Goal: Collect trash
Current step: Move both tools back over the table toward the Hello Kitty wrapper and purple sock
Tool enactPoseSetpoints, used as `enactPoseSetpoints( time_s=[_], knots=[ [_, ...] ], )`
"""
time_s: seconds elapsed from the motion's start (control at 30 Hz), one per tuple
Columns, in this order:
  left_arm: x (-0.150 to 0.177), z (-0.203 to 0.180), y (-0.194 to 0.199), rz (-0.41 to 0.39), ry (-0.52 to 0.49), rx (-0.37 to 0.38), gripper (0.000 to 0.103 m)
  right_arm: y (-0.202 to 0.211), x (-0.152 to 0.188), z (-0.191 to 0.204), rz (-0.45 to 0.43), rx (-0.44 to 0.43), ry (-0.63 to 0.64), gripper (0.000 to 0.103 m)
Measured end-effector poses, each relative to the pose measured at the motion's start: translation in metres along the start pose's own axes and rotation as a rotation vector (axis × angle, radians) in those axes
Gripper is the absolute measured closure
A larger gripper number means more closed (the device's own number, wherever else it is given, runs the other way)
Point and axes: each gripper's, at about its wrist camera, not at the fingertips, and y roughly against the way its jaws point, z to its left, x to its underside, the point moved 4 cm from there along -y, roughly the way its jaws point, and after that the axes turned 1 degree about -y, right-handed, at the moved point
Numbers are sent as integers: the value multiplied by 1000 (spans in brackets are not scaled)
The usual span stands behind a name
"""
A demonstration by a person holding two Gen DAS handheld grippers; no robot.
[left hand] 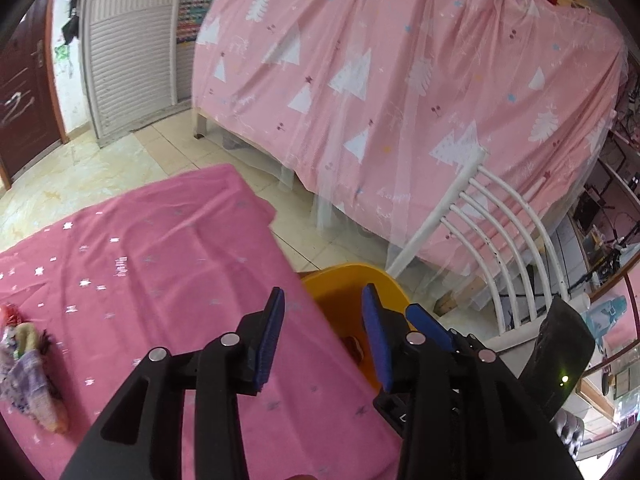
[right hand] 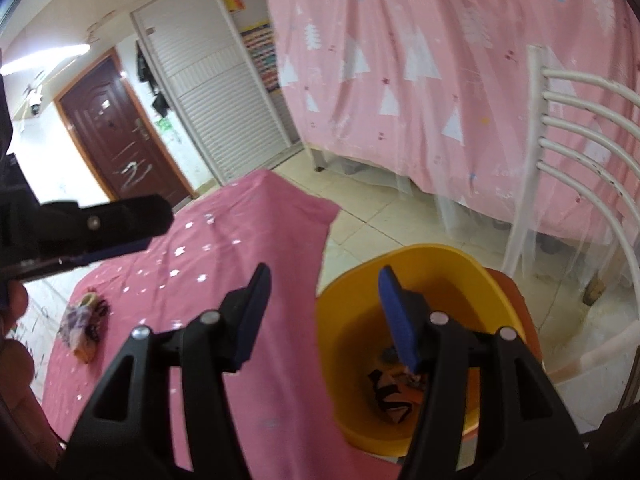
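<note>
Our left gripper (left hand: 324, 312) and right gripper (right hand: 324, 312) both hang with their blue-padded jaws apart and nothing between them, above the edge of the round yellow plastic bin (right hand: 496, 280), which already holds some dark crumpled scraps (right hand: 394, 398), though blur hides what they are. Further out, a crumpled purple-and-yellow wad of trash (left hand: 32, 384) lies on the pink star-printed tablecloth (left hand: 168, 248). Reaching for it, we could snag the loose cloth and drag it.

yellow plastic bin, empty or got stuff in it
Not empty: the round yellow plastic bin holds crumpled orange-and-black wrappers at its bottom.
</note>
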Motion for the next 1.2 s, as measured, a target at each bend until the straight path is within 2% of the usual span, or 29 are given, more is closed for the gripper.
enactPoseSetpoints(
  time_s=[0.2,0.43,0.63,0.9,1.2],
  knots=[
    [4,38,34,-67,29,-73,47,4,5,28,-15,-37,38,44],
    [15,98,68,-107,97,-131,37,5,14,63,-13,-106,86,33],
    [24,148,90,-140,131,-225,35,-4,28,93,34,-141,130,31],
    [37,210,112,-160,211,-299,34,-10,42,142,72,-179,220,30],
    [58,257,125,-170,284,-339,34,-12,57,199,113,-251,318,28]
  ],
)
